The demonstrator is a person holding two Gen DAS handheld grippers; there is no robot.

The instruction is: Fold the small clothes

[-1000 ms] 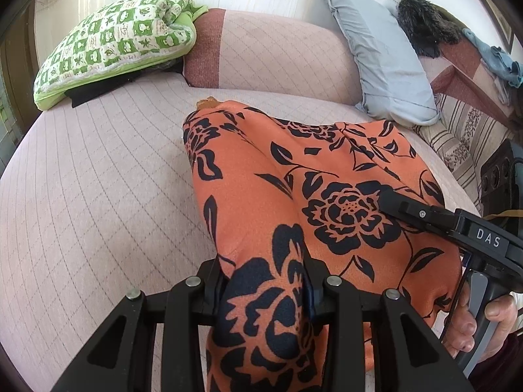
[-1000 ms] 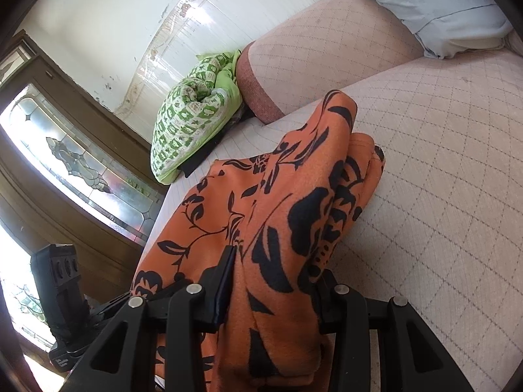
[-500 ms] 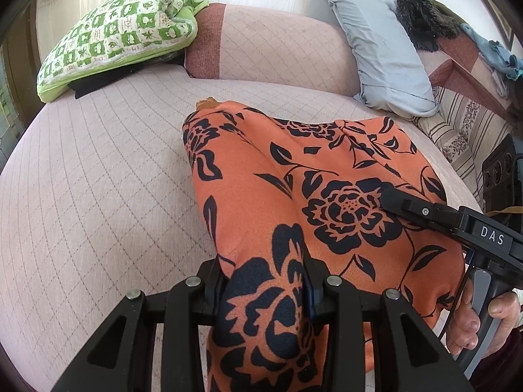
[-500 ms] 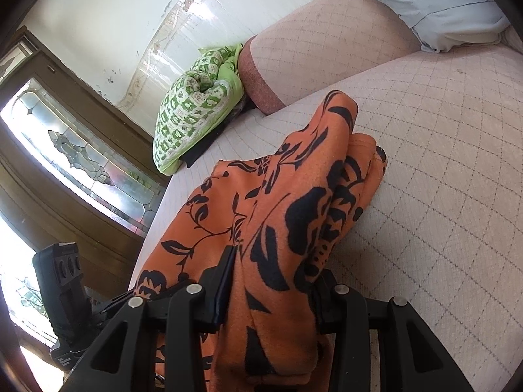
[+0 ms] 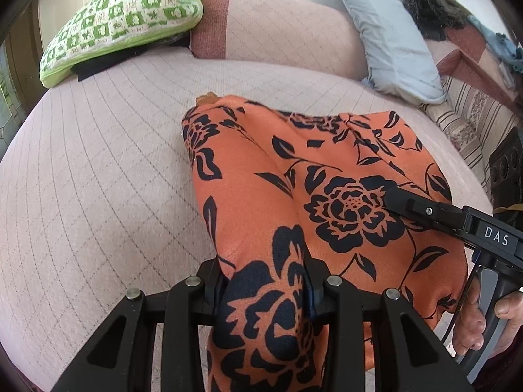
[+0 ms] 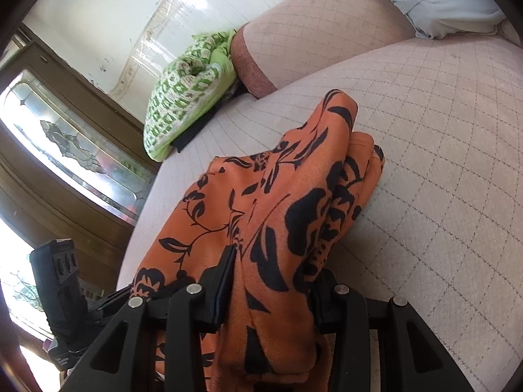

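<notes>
An orange garment with a black flower print [image 5: 294,176] lies on the pink quilted sofa seat [image 5: 98,179]. My left gripper [image 5: 264,290] is shut on its near left edge. My right gripper [image 6: 271,297] is shut on the near right edge of the same garment [image 6: 287,202], which bunches up between the jaws. The right gripper's body also shows at the right of the left wrist view [image 5: 457,222], lying over the cloth. The garment's far end rests on the seat.
A green-and-white patterned cushion [image 5: 121,23] lies at the far left on the seat. A grey pillow [image 5: 389,32] leans on the pink backrest [image 5: 281,26]. A striped cushion [image 5: 470,121] is at the right. A wooden door with glass [image 6: 65,143] stands beside the sofa.
Both grippers have drifted slightly forward and lower with the garment held; the cushions sit a little higher in both views. The grip has not changed.
</notes>
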